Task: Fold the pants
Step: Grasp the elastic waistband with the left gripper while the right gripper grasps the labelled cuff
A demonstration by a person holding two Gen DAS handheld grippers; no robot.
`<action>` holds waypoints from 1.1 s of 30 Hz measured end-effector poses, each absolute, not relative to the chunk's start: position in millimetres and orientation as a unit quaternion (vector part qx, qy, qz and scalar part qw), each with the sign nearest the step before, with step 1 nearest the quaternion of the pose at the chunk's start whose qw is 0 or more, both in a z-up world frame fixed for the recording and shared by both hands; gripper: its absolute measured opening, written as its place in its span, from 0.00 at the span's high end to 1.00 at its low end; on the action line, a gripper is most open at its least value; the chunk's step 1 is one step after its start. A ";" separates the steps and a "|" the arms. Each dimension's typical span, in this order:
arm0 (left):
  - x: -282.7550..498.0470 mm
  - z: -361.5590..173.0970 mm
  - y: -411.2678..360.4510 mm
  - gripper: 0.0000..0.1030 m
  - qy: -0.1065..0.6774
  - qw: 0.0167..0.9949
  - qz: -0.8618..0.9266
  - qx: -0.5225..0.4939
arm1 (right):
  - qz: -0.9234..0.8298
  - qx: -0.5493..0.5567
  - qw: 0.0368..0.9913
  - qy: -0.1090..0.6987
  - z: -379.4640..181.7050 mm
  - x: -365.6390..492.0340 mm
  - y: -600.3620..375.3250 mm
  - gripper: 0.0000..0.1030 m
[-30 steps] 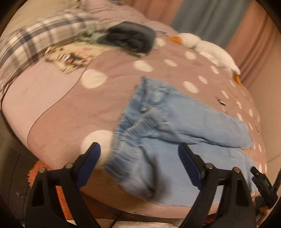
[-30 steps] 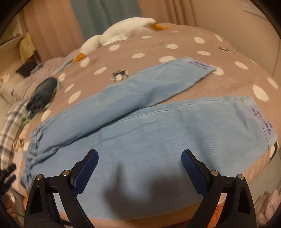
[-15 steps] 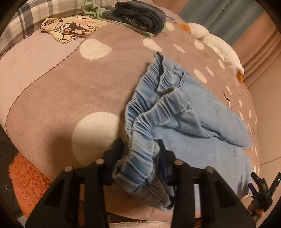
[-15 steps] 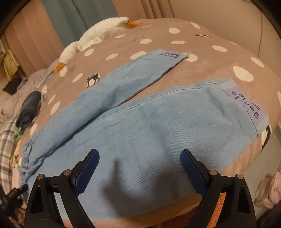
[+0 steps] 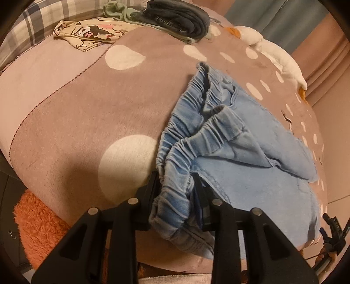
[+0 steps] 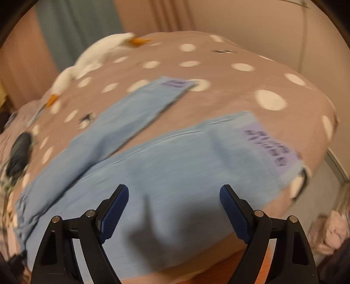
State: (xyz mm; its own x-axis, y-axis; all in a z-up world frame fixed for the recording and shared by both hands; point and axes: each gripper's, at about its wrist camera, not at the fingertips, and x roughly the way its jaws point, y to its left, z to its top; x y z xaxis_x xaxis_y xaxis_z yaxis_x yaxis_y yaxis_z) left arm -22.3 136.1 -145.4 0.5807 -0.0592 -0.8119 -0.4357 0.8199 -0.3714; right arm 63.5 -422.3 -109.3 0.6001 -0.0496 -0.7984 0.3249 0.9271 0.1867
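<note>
Left gripper (image 5: 175,187), bottom centre of the left wrist view, clamped on the gathered elastic waistband of the light blue pants (image 5: 229,157), jaws narrowed onto a thick bunch of denim at the near edge of the bed. Right gripper (image 6: 174,209), bottom centre of the right wrist view, jaws spread wide and just lately closing a little, nothing between the blue pads, poised over the near trouser leg without visible contact. Pants (image 6: 175,170) laid flat on a brown blanket with white dots (image 5: 91,113), long axis from waistband at lower left of the right view to cuffs at upper right; legs splayed in a narrow V, far leg angled toward upper centre, near leg ending in a lilac printed patch at right. Near leg close to the blanket's front edge, orange rug (image 5: 37,220) below it. Open blanket to the left of the waistband and beyond the cuffs. Only in the left view, sharply: dark folded garment (image 5: 179,19), cartoon-print cloth (image 5: 87,35) and plaid fabric (image 5: 28,26) along the top. Only in the right view, blurred: both cuffs. White goose plush (image 6: 91,63) at upper left there, at upper right in the left view.
</note>
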 end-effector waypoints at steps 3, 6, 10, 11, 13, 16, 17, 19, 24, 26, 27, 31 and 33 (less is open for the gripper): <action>-23.5 -147.0 140.7 0.69 0.445 0.840 0.105 -0.292 | -0.129 0.176 0.871 0.440 -110.5 62.0 -446.5 0.16; -23.0 -145.8 137.5 0.69 0.447 0.841 0.108 -0.285 | -0.146 0.197 0.865 0.438 -111.5 55.7 -467.4 0.16; -20.2 -143.9 136.5 0.68 0.450 0.840 0.109 -0.285 | -0.154 0.228 0.854 0.442 -118.0 51.9 -484.9 0.16; -20.3 -143.9 136.5 0.68 0.449 0.839 0.109 -0.286 | -0.155 0.236 0.851 0.444 -120.8 50.9 -489.2 0.16; -20.1 -144.4 136.7 0.68 0.450 0.838 0.107 -0.289 | -0.167 0.241 0.844 0.448 -124.5 46.4 -496.1 0.16; -19.1 -144.4 136.4 0.68 0.451 0.838 0.107 -0.288 | -0.197 0.239 0.839 0.446 -126.3 39.0 -507.3 0.16; -18.9 -144.3 136.5 0.68 0.452 0.838 0.107 -0.286 | -0.203 0.242 0.838 0.444 -127.4 37.2 -511.4 0.16; -18.6 -144.2 137.2 0.68 0.452 0.838 0.107 -0.288 | -0.218 0.263 0.830 0.442 -133.0 31.2 -524.1 0.16; -19.1 -144.3 138.0 0.69 0.444 0.842 0.103 -0.288 | -0.160 0.301 0.838 0.425 -144.6 35.7 -529.4 0.30; -18.7 -143.8 137.1 0.72 0.443 0.843 0.104 -0.286 | -0.176 0.280 0.842 0.426 -141.0 41.0 -527.1 0.56; -17.9 -142.1 137.8 0.74 0.443 0.843 0.101 -0.288 | -0.174 0.280 0.844 0.423 -137.5 44.5 -527.6 0.81; -14.2 -119.5 144.6 0.75 0.421 0.853 0.088 -0.297 | -0.133 0.278 0.868 0.390 -96.5 63.5 -524.5 0.86; -14.0 -103.4 142.9 0.75 0.407 0.864 0.090 -0.282 | -0.107 0.274 0.892 0.343 -60.9 61.1 -518.6 0.86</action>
State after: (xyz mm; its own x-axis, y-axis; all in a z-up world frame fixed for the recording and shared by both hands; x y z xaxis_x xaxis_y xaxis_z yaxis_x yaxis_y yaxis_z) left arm -14.0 142.9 -103.4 0.6527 -0.0750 -0.7539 -0.3845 0.8246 -0.4149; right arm 61.1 -518.6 -60.9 0.7423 -0.0032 -0.6700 0.3789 0.8267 0.4159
